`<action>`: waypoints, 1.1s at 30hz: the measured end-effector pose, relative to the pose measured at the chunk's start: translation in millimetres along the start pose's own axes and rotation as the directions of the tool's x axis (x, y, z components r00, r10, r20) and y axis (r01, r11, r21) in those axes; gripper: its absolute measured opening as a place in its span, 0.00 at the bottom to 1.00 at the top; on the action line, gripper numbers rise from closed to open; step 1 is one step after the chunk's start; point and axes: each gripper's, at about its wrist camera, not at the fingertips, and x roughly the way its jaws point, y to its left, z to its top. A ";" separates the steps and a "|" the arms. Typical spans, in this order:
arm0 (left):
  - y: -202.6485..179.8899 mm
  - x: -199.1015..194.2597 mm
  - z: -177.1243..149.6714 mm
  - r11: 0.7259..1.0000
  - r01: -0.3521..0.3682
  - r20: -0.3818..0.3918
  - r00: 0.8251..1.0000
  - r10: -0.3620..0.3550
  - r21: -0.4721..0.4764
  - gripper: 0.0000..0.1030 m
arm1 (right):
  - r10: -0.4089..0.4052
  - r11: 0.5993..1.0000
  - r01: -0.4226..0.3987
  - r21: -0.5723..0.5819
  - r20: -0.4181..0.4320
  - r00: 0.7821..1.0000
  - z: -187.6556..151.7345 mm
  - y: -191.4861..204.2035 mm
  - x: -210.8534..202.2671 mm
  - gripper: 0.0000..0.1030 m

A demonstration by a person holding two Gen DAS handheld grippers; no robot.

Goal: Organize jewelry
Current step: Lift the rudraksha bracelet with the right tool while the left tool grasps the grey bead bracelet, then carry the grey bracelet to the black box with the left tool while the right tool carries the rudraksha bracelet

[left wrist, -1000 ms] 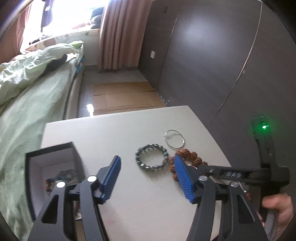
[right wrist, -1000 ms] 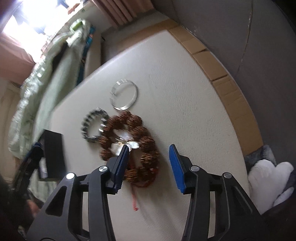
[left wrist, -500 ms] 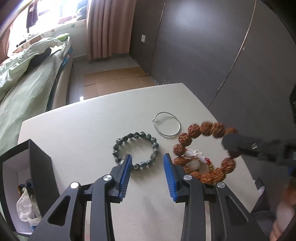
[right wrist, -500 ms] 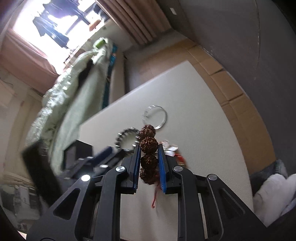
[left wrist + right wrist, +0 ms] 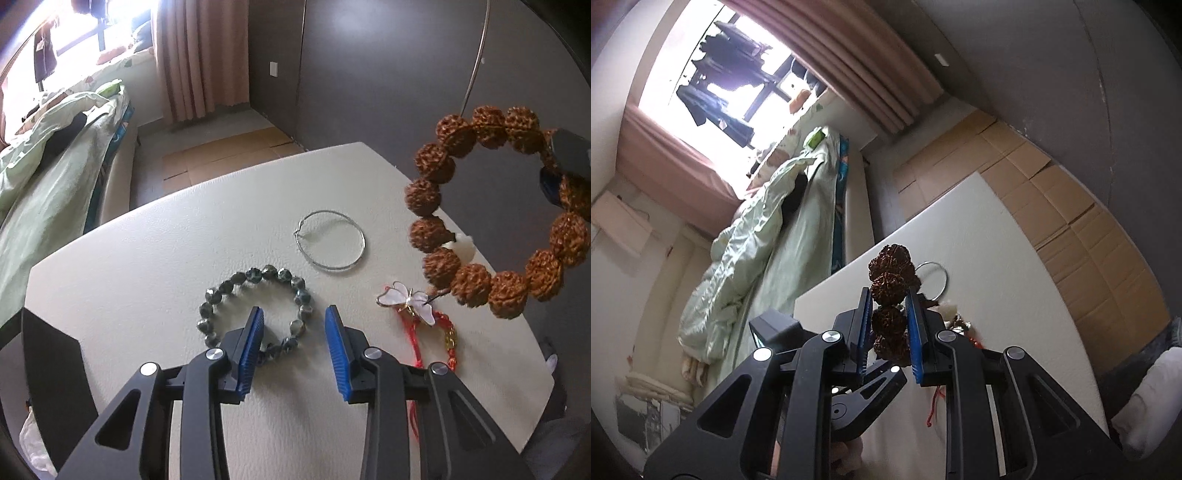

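Now my right gripper (image 5: 886,328) pinches brown bead bracelet (image 5: 495,206), lifted off table (image 5: 147,258). Left gripper (image 5: 293,347) narrowed, grips nothing, over near green bead bracelet (image 5: 255,310). Box (image 5: 48,369) next.

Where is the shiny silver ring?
In the left wrist view the silver ring lies flat on the white table, just behind the dark bead bracelet, left of the lifted brown bead bracelet.

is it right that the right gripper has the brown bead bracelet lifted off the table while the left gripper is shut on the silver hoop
Not quite. The left gripper is open over the dark bead bracelet; the silver hoop lies untouched on the table, as the left wrist view shows. The right gripper does hold the brown bead bracelet lifted.
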 end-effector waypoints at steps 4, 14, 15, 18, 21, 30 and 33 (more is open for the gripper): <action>-2.8 1.7 0.4 0.998 -0.053 -0.003 0.999 0.053 0.030 0.20 | -0.024 1.000 0.024 0.014 0.001 1.000 2.0 -0.8 4.3 0.18; 3.5 -24.0 -0.4 1.000 0.004 -0.008 1.000 -0.003 0.025 0.06 | -0.014 1.000 0.014 0.011 -0.005 1.000 -0.7 3.5 8.3 0.18; 4.3 -29.1 0.3 1.000 0.010 0.000 1.000 -0.010 0.018 0.06 | -0.005 1.000 0.005 0.008 0.000 1.000 -1.3 5.7 7.3 0.18; 9.8 -48.5 1.0 1.000 0.025 0.025 0.999 -0.024 -0.005 0.06 | 0.025 1.000 -0.025 -0.004 0.017 1.000 -3.3 12.8 3.0 0.18; 15.4 -68.6 1.5 0.999 0.038 0.054 0.998 -0.036 -0.023 0.06 | 0.039 0.999 -0.039 -0.016 0.026 0.999 -6.3 19.6 -0.5 0.18; 35.6 -126.9 -2.6 0.995 0.060 0.145 0.988 -0.047 -0.081 0.06 | 0.038 0.999 -0.037 -0.025 0.034 0.999 -16.2 37.9 0.8 0.18; 47.2 -147.5 -6.5 0.992 0.055 0.185 0.982 -0.034 -0.112 0.06 | 0.057 0.998 -0.055 -0.038 0.044 0.997 -20.5 47.2 -2.1 0.18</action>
